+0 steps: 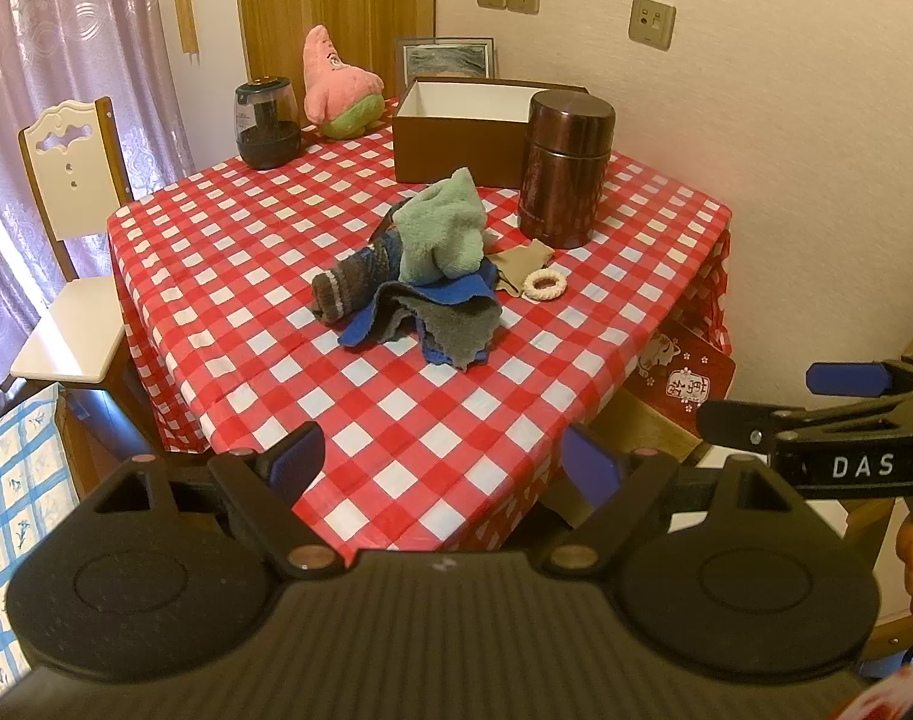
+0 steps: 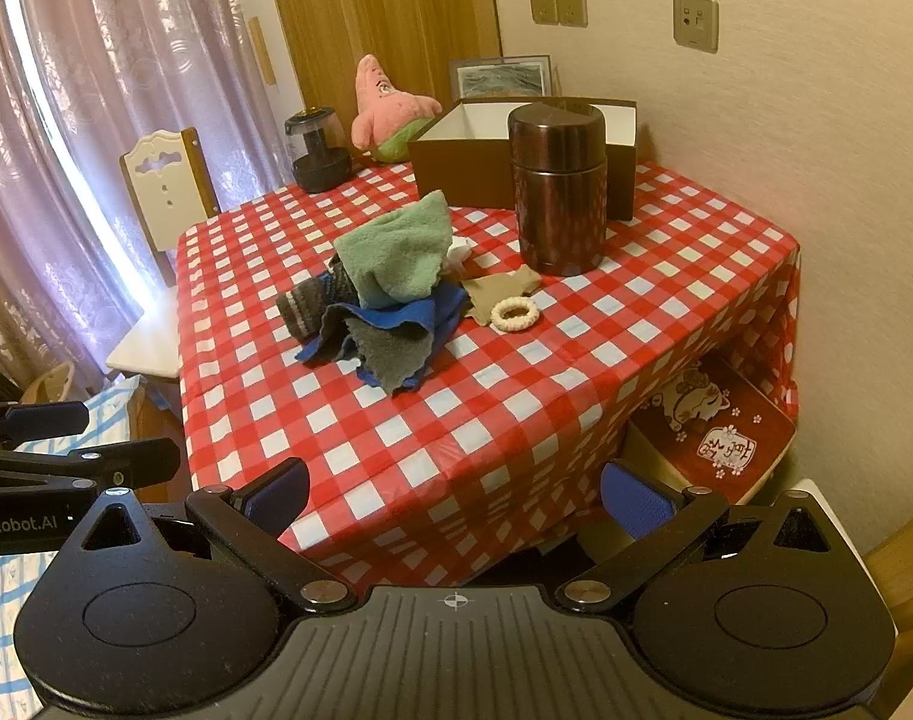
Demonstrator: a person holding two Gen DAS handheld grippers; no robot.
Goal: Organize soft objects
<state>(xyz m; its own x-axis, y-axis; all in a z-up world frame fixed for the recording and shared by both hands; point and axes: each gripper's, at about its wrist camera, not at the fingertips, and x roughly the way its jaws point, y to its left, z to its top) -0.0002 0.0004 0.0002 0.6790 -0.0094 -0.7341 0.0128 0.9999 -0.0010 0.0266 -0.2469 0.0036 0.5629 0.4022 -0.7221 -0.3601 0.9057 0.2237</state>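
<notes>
Both grippers hang at the near edge of a table [image 1: 216, 276] covered in red and white check, each tilted down toward it. The left gripper [image 1: 441, 465] has its jaws spread wide with nothing between them, only checked cloth showing in the gap; the right gripper [image 2: 453, 498] is just as wide apart and also empty. Near the middle of the table lies a heap of soft things: a green towel [image 1: 441, 228] on top, a striped sock [image 1: 348, 288] sticking out at nine o'clock, a blue cloth [image 1: 456, 291] under the towel, and a grey cloth [image 1: 456, 324] spilling toward six o'clock. Just beside the heap at three o'clock lie a tan cloth [image 1: 519, 261] and a white knitted ring [image 1: 543, 284], which touches the tan cloth. At twelve o'clock from the heap stands an open brown box [image 1: 450, 144], with a brown metal jar [image 1: 567, 168] upright at its right corner. A pink plush toy [image 1: 336, 84] and a dark glass jar [image 1: 267, 123] sit at the far left.
</notes>
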